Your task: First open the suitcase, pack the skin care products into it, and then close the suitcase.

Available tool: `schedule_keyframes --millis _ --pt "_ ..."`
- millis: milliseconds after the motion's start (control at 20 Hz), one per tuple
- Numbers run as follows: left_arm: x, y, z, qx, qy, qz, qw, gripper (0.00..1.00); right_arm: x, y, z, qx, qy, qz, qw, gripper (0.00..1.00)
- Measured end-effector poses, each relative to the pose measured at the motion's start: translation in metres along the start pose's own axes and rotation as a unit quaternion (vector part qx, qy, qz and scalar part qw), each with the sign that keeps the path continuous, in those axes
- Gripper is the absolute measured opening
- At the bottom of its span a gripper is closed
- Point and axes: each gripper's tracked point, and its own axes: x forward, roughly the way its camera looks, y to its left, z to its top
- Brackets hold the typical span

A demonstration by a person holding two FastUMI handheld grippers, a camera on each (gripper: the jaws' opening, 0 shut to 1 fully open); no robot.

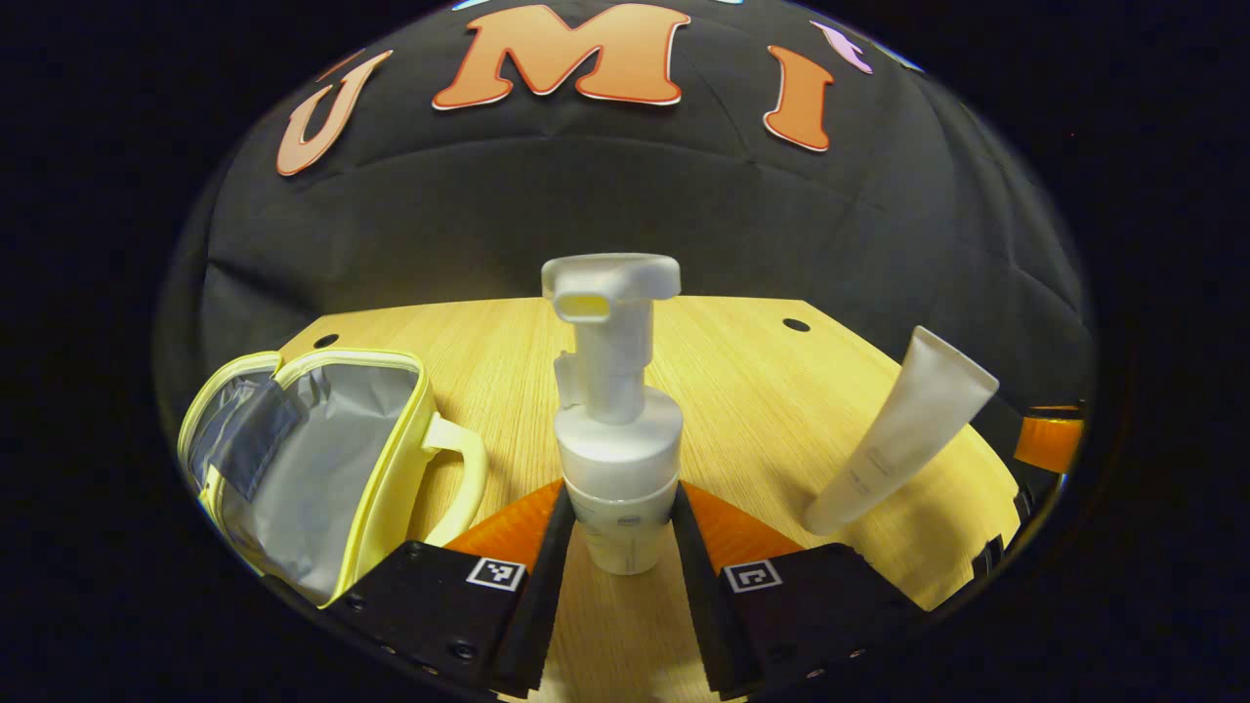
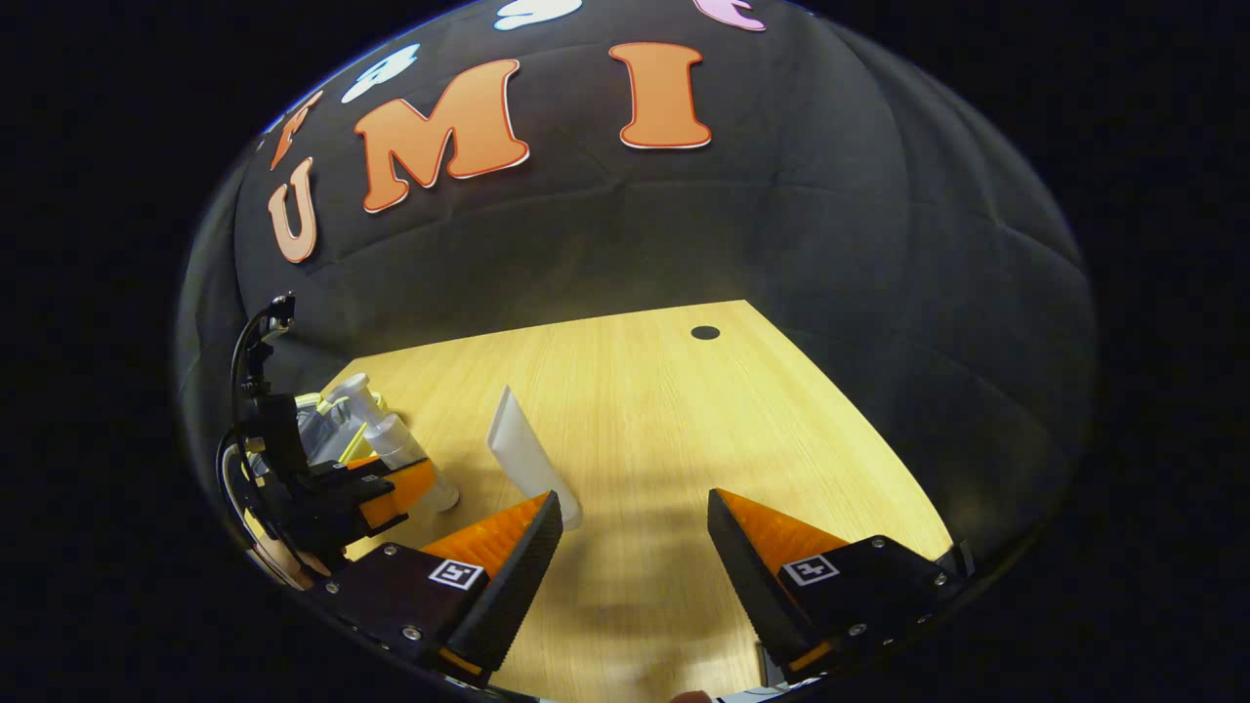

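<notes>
Gripping one pump bottle (image 1: 618,459); one tube (image 1: 903,430), one open suitcase (image 1: 312,459).

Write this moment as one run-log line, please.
left claw: shut on white pump bottle | right claw: open, unloaded | yellow zip case: open | white squeeze tube: on wooden table

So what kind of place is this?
Probably a recording booth, not a home: a bare wooden table against a black cloth wall, with a yellow case, pump bottle and tube set out.
</notes>
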Motion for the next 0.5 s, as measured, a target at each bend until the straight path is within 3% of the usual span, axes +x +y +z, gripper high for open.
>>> schedule_keyframes --millis 300,500 --pt "-0.057 0.01 0.019 -0.01 0.04 -0.025 0.999 0.59 0.006 0.037 -0.006 -0.02 0.02 0.041 0.999 0.95" --pt "-0.099 0.043 0.04 -0.007 0.052 -0.011 0.999 0.59 0.027 0.057 -0.013 -0.039 0.031 0.059 0.997 0.95"
